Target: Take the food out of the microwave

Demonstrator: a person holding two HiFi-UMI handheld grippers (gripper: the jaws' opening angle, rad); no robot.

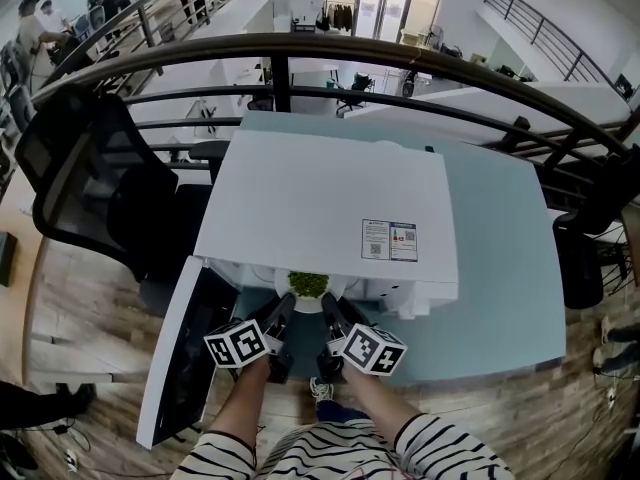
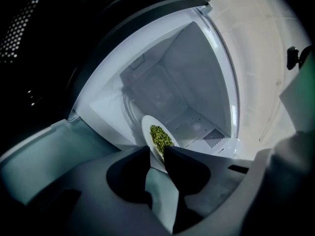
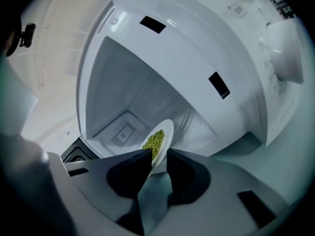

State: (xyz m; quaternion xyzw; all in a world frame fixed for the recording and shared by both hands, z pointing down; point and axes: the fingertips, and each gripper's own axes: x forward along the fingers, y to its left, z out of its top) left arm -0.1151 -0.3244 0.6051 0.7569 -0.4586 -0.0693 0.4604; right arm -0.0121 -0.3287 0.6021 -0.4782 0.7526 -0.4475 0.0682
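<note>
Grasp step: left gripper (image 2: 156, 150) and right gripper (image 3: 158, 154) fingers pinch the plate (image 2: 145, 125) rim at the microwave (image 1: 320, 198) mouth. Next: draw it out level toward 6 o'clock.

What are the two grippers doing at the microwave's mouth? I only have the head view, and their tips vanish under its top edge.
Observer: In the left gripper view, the left gripper is shut on the rim of a white plate.
Operator: And the right one?
Observer: The right gripper is shut on the same plate's rim, so both hold it.
Operator: What is the green patch I see between them?
Observer: A heap of small round green food, perhaps peas or beans, lying in the plate's middle.
</note>
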